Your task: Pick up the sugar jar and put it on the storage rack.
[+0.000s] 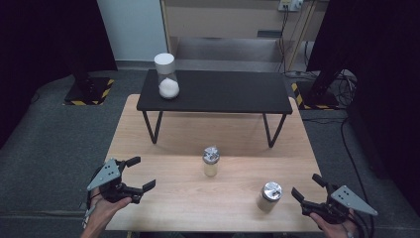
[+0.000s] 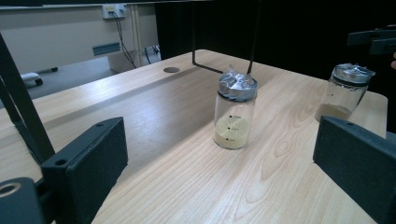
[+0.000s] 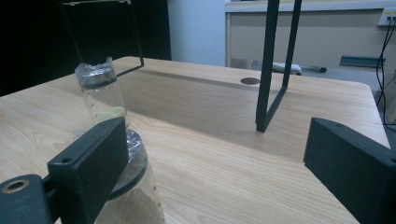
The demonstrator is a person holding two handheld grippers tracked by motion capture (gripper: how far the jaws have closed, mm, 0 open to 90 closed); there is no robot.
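Two foil-capped jars stand upright on the table (image 1: pixel 163 144): the near jar (image 1: pixel 269 197) just at nine o'clock of the wide-open right tongs (image 1: pixel 308 188), the centre jar (image 1: pixel 211 161) at two o'clock from the wide-open left tongs (image 1: pixel 141 173).

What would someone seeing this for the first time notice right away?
Two small foil-capped jars stand on the wooden table: the middle jar and the right jar. The left gripper and right gripper wait open on either side. A tall white-capped jar stands on the black shelf behind.
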